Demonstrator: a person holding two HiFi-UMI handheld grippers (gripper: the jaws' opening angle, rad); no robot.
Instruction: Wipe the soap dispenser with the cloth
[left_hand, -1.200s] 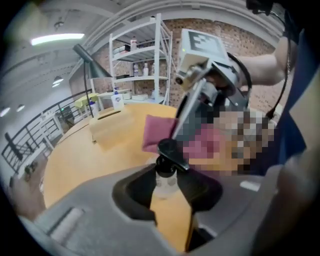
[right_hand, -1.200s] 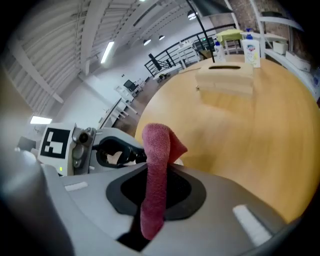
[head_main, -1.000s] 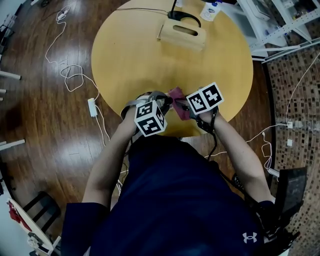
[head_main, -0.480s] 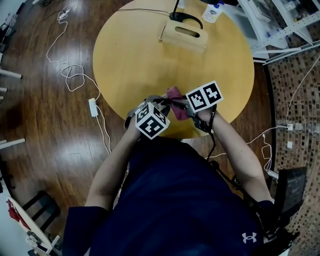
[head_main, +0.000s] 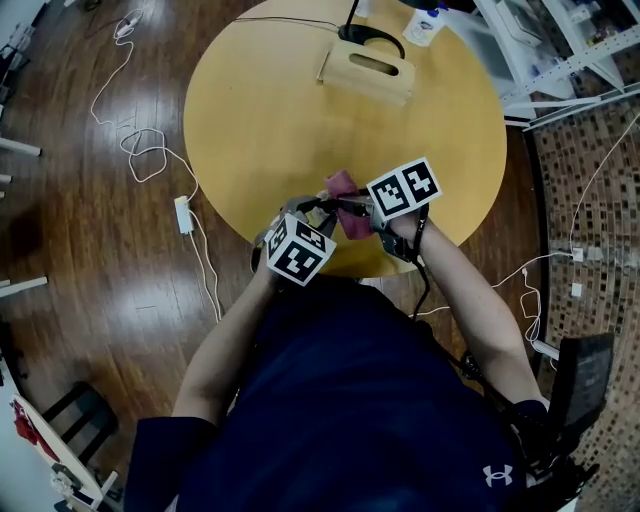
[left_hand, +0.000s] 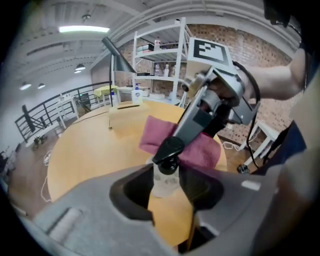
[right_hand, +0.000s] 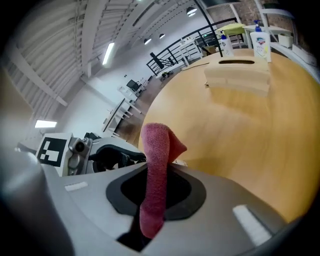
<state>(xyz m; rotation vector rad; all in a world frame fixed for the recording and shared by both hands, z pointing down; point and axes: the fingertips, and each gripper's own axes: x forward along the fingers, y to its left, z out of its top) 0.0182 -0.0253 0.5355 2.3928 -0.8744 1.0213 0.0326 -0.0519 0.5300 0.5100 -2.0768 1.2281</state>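
From above, a person leans over the near edge of a round wooden table (head_main: 270, 120) with the left gripper (head_main: 314, 210) and the right gripper (head_main: 352, 208) brought tip to tip, well apart from a wooden box (head_main: 365, 68) and a white bottle (head_main: 424, 22) at the far side. A dark pink cloth (head_main: 343, 186) sticks up where the two tips meet, and what lies under it is too small to make out from here. The left gripper view shows a small clear soap dispenser (left_hand: 164, 181) with a black pump top standing out along the jaws and held off the table. The jaws have just been opening a little, yet the bottle sits between them with a pad against each side. The right gripper reaches in from the upper right to the pump top, with the cloth spread just behind it. Whether the cloth touches the pump cannot be told. The right gripper view shows its jaws closed on a fold of the cloth, which stands up between them, with the left gripper just beyond it on the left.
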